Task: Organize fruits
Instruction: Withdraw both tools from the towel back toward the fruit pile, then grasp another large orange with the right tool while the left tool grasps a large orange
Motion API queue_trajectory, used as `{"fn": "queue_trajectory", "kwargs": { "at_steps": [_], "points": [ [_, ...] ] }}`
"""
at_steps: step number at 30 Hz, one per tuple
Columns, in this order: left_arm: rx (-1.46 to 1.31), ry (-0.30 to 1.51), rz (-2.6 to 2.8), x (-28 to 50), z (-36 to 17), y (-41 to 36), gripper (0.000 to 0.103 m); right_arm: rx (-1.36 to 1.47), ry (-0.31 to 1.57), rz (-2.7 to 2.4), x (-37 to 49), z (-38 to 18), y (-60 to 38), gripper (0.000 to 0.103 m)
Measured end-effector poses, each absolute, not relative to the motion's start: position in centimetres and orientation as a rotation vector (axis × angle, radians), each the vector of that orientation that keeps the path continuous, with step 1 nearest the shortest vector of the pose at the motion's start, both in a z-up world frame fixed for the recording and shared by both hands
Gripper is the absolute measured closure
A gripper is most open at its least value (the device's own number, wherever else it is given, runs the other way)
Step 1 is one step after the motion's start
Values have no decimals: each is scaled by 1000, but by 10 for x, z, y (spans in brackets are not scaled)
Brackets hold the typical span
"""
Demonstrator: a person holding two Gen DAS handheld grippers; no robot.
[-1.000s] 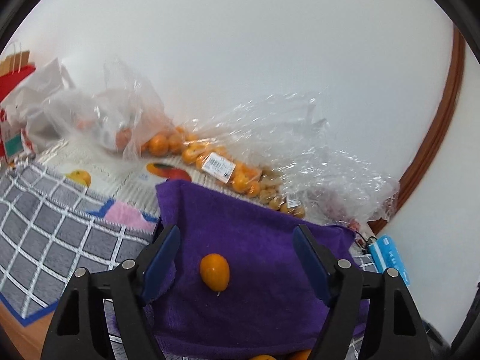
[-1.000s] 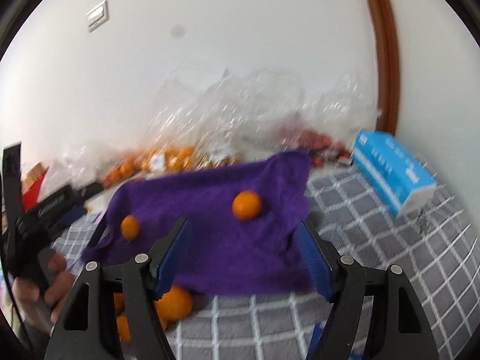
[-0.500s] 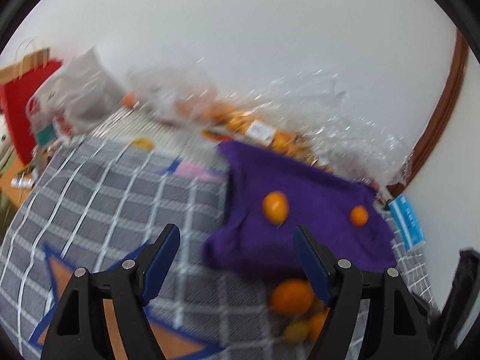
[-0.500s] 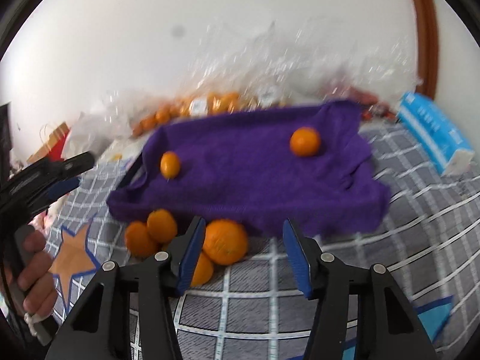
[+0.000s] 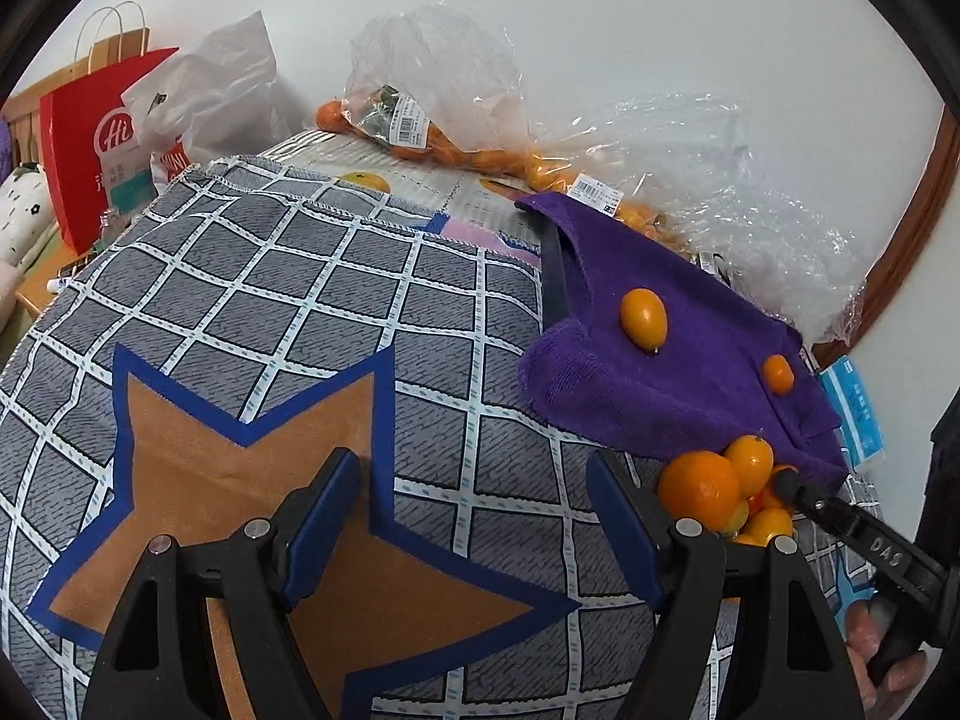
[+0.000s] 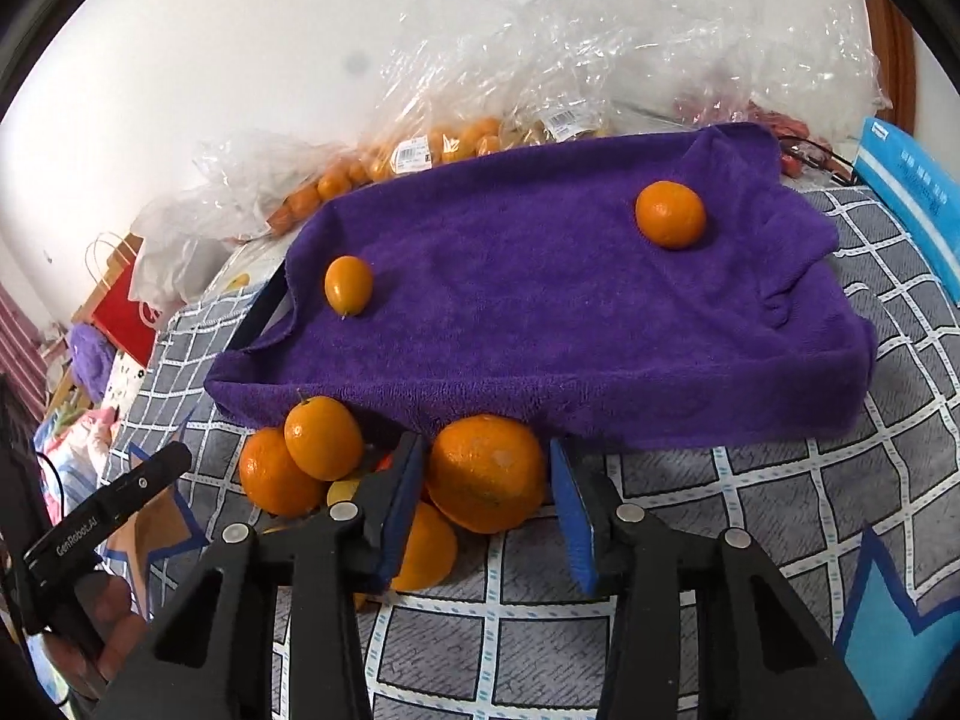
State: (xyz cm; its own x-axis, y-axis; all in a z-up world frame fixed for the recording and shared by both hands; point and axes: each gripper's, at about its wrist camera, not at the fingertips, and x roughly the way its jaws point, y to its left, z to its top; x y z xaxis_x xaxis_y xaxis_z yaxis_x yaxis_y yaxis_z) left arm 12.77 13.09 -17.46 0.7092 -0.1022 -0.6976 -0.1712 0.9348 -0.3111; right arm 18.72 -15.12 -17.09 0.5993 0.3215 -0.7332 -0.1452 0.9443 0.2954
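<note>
Right gripper (image 6: 486, 492), its jaws open around but not yet clamping a large orange (image 6: 486, 479) in the pile beside the purple towel (image 6: 540, 312), seems set to lift it there, while the left gripper (image 5: 474, 528) hangs open, empty.

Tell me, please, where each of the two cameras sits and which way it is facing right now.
Left wrist: on the left gripper, over the checked cloth; open fingers show, with the purple towel to the right and the other gripper at the edge.
Right wrist: on the right gripper, low before the towel; its fingers straddle the large orange; the left hand shows.
Shared: towel, its oval fruit and round orange, and the fruit pile.
</note>
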Motion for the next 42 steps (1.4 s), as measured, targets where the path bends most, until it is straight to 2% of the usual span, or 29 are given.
{"fn": "queue_trajectory", "kwargs": {
  "at_steps": [10, 24, 36, 41, 42],
  "points": [
    [-348, 800, -8, 130, -175, 123, 27, 86, 861, 99, 156, -163, -196, 61],
    [-278, 764, -125, 122, -168, 102, 27, 20, 828, 85, 152, -173, -192, 60],
    [-341, 829, -300, 134, -153, 70, 27, 152, 774, 82, 145, -168, -217, 60],
    [-277, 857, -301, 146, -155, 55, 35, 172, 772, 63, 145, -168, -223, 60],
    [-261, 868, -296, 148, -157, 51, 41, 172, 772, 63, 145, -168, -223, 60]
  ]
}}
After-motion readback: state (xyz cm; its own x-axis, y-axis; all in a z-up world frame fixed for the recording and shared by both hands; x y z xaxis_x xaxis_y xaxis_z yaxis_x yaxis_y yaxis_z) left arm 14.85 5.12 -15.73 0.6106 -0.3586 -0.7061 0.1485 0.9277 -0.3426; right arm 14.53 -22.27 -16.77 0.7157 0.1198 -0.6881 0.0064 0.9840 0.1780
